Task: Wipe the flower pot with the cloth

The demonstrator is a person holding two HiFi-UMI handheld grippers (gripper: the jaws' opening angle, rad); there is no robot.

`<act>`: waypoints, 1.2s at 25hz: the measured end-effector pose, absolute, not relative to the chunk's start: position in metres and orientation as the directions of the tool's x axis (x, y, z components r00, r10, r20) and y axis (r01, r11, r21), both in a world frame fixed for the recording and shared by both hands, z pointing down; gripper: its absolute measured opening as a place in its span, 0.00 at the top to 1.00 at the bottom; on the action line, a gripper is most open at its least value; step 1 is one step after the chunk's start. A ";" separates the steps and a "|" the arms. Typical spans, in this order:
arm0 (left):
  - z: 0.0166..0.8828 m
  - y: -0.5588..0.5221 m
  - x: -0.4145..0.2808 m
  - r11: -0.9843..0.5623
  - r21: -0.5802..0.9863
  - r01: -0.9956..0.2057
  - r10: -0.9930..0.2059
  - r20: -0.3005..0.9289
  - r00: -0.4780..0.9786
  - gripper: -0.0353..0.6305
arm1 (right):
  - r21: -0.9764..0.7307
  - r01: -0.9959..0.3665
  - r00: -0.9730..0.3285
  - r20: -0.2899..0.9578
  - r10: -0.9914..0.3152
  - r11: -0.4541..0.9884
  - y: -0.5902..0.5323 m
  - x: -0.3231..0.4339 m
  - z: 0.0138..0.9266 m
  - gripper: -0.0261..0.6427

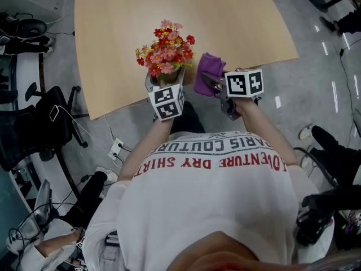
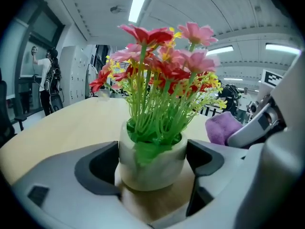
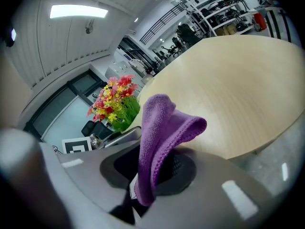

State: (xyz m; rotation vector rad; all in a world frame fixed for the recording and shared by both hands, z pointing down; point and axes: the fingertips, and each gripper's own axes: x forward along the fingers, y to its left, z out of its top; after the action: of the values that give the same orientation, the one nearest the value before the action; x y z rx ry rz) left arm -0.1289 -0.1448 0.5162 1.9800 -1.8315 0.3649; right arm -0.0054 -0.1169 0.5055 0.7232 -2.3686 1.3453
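Right up against the person's white shirt (image 1: pixel 208 191), both grippers sit at the near edge of the pale wooden tabletop (image 1: pixel 169 16). The left gripper (image 1: pixel 165 83) has its jaws spread wide around the small white round flower pot (image 2: pixel 151 168), and both jaw faces look pressed on its sides, so I'd call that a steadying grip. The right gripper (image 3: pixel 152 175) is clamped on a folded purple microfibre cloth (image 3: pixel 164 128), which flops up and forward out of the jaws.

My read is that we're right at the start of the wiping: pot braced, cloth just to its right, not touching it as far as I can tell. Next move probably means swinging the cloth leftwards onto the pot wall without bumping the left jaw or the bunch of red, pink and yellow artificial flowers (image 1: pixel 166 47) hanging over it.

Room-wise, the pot stands really close to the near table edge, so any push should go away from the body. Beyond it the tabletop is bare. Further out, a black office chair (image 1: pixel 39 123) stands well off to the left.
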 end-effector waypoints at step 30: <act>0.517 -0.135 -0.128 -0.551 0.122 -0.825 -0.702 0.467 0.538 0.28 | -0.767 -0.464 -0.885 0.429 -0.182 0.443 -0.143 -0.065 0.503 0.87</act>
State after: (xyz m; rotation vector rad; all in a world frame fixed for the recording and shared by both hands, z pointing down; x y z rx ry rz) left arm -0.1280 -0.1349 0.5166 2.4509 -1.2628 0.5281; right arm -0.0649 -0.1434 0.5027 0.5561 -2.4150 1.4161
